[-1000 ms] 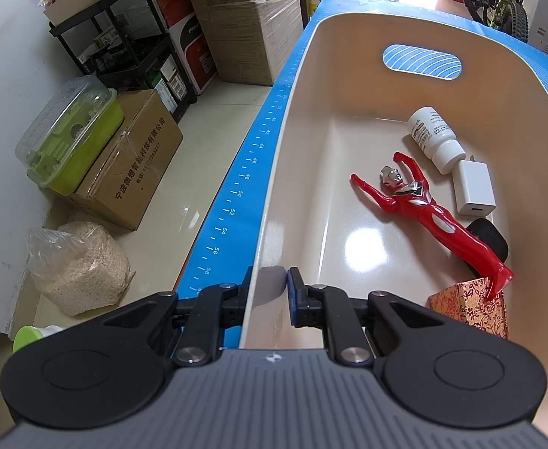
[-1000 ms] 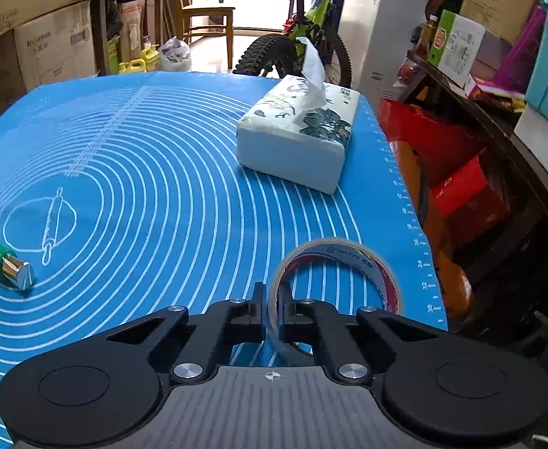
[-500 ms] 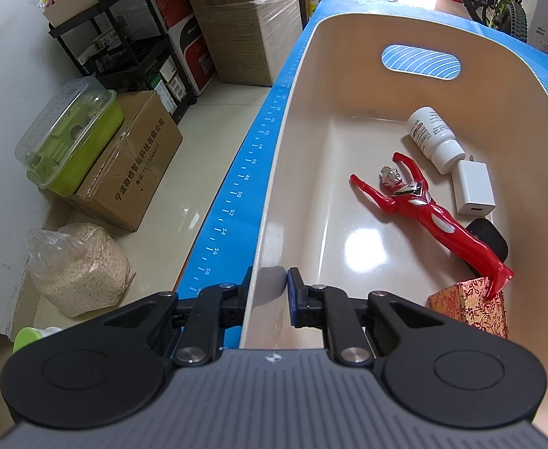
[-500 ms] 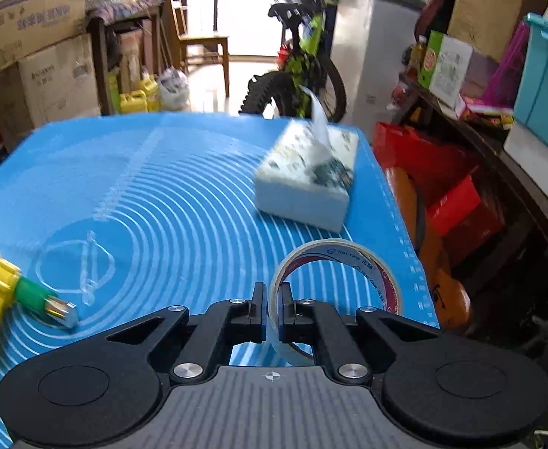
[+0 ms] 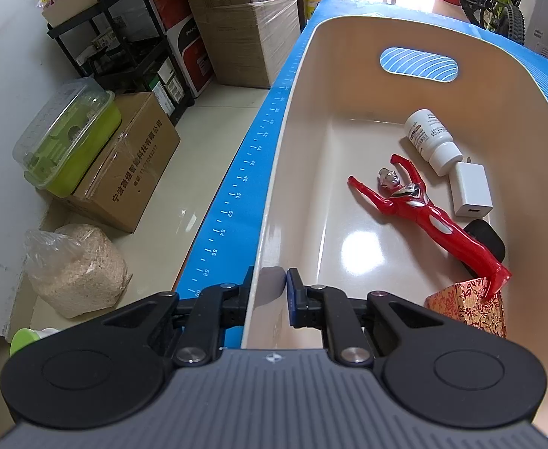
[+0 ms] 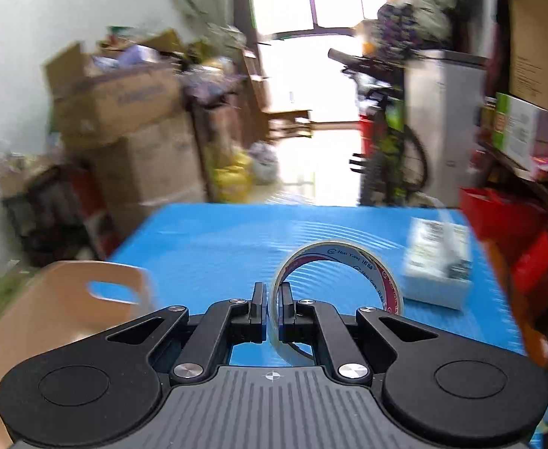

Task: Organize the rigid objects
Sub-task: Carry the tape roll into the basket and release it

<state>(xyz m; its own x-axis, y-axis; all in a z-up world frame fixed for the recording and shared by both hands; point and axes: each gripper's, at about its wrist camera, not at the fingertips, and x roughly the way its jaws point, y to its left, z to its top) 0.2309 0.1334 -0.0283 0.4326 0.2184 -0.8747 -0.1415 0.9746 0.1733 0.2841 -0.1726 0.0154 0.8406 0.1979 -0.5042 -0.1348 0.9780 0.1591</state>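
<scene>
My left gripper (image 5: 270, 292) is shut on the near rim of a beige plastic bin (image 5: 292, 119) on the blue mat. Inside the bin lie a red toy figure (image 5: 423, 213), a white pill bottle (image 5: 431, 138), a white charger (image 5: 470, 189), a black round object (image 5: 489, 239) and a red patterned box (image 5: 468, 310). My right gripper (image 6: 272, 303) is shut on a roll of clear tape (image 6: 337, 284), held above the blue mat (image 6: 236, 239). The bin also shows in the right wrist view (image 6: 60, 299), low at the left.
A tissue box (image 6: 438, 262) sits on the mat at the right. The table's left edge drops to a floor with cardboard boxes (image 5: 124, 172), a green container (image 5: 68, 138) and a bag of grain (image 5: 72, 269). A bicycle (image 6: 390, 142) and shelves stand beyond the table.
My right gripper has lifted and swung left with the tape roll; the bin has come into its view and the tissue box has shifted right. The left gripper has not moved.
</scene>
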